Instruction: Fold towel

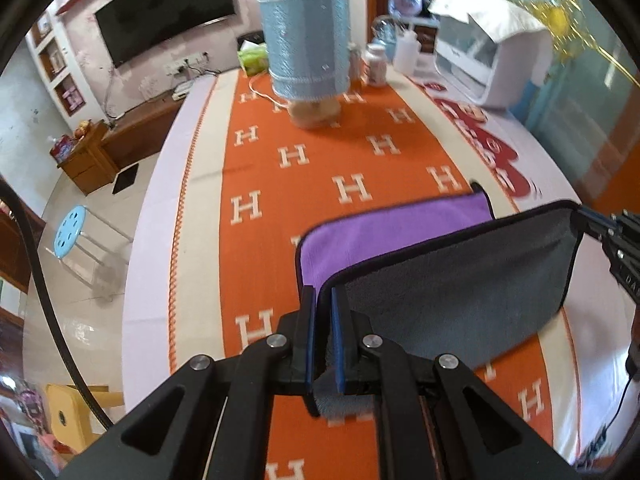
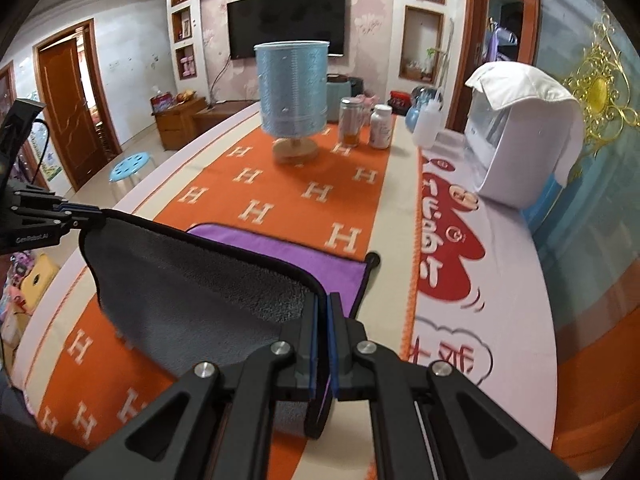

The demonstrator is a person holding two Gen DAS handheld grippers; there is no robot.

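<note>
Standing at the near edge of the table, going left to right. In the left wrist view, a pale blue plastic stool with round holes in its seat stands on the glossy tile floor at the left of the frame. The table wears a woven orange runner patterned with cream H letters, bordered in beige. Upper centre stands a lamp with a ribbed blue drum shade on a pale wooden base. Lower centre, the left gripper, black with blue rubber pads, is clamped onto a corner of the towel. The towel is plush, grey on one face and purple on the other, with dark piping along its edge. Its near half is lifted off the table as a taut sheet, grey face showing, while the purple half lies flat on the runner beyond. At the right edge of the frame, the right gripper pinches the other lifted corner.

In the right wrist view, the left gripper sits at the left edge, and the grey sheet stretches from it to lower centre, where the right gripper's pads are squeezed on the piped hem. Right of the lamp stand a glass jar, a white pill bottle and a squeeze bottle. At upper right sits a boxy white appliance draped with a white cloth.
</note>
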